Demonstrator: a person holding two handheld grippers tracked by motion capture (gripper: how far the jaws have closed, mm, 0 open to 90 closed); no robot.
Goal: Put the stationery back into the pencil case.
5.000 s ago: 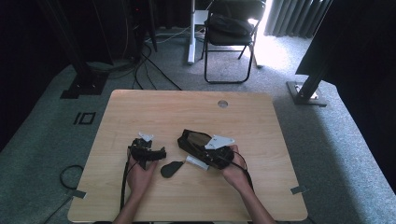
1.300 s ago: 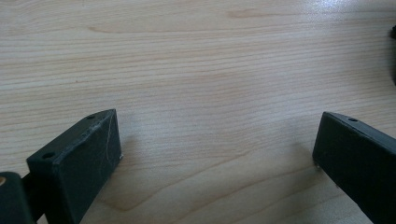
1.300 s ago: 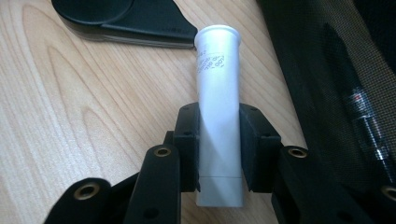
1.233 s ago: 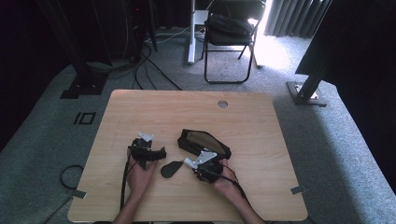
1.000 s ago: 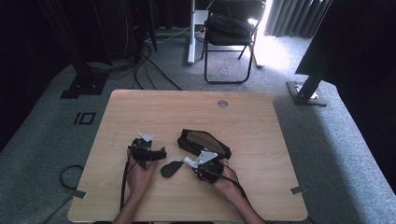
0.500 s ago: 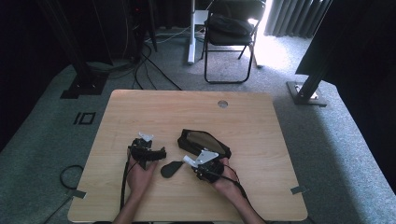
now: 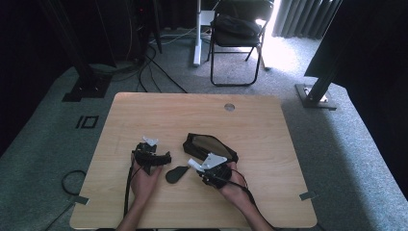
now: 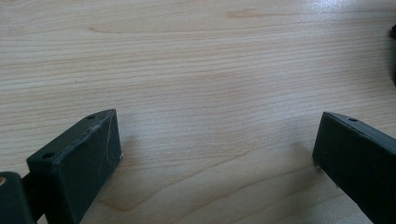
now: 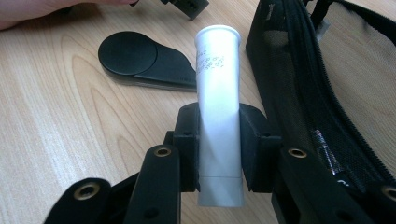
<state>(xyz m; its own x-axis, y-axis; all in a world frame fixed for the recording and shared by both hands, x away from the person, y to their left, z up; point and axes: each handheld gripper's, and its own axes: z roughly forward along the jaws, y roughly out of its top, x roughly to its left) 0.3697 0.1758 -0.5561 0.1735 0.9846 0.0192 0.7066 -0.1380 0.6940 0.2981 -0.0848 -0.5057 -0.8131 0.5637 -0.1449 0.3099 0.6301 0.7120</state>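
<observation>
Two grippers are in my hands over the wooden table (image 7: 144, 110). My right gripper (image 9: 218, 135) is clamped on a white tube (image 9: 217, 116): both pads press its flanks near the capped lower end, and its flared crimped end points away from me, past the jaw tips. Immediately to the right of those jaws lies a black mesh pouch (image 9: 322, 93), its zipped edge running alongside the tube; I cannot tell whether they touch. Ahead and to the left of the tube's far end, a flat black teardrop-shaped case (image 9: 144, 60) rests on the wood. My left gripper (image 8: 215, 154) sits low over bare table with its jaws spread wide and nothing between them. From above, the left gripper (image 7: 150, 157) lies just left of the case (image 7: 177, 173).
</observation>
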